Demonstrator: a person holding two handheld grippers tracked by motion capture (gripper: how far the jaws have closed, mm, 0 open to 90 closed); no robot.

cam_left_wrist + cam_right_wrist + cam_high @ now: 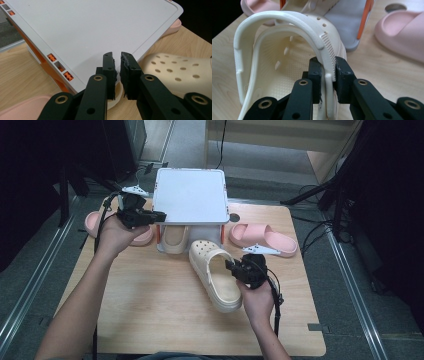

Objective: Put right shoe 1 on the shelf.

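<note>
One cream clog (216, 275), in front of the white rack (190, 195), is pinched at its rim by the right gripper (327, 68) (left gripper (117, 66) nearly shut, empty); it could be dropped if tilted.

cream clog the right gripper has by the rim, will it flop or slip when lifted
Likely light: the cream clog looks like perforated foam. Gripped at one side wall by the right gripper, it may tilt toe-down. The ribbed strap at the pads should limit slipping.

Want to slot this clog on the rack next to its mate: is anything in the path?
Nothing visible lies between the clog, held by the right hand-held gripper, and the rack; the bare table lies between them.
</note>
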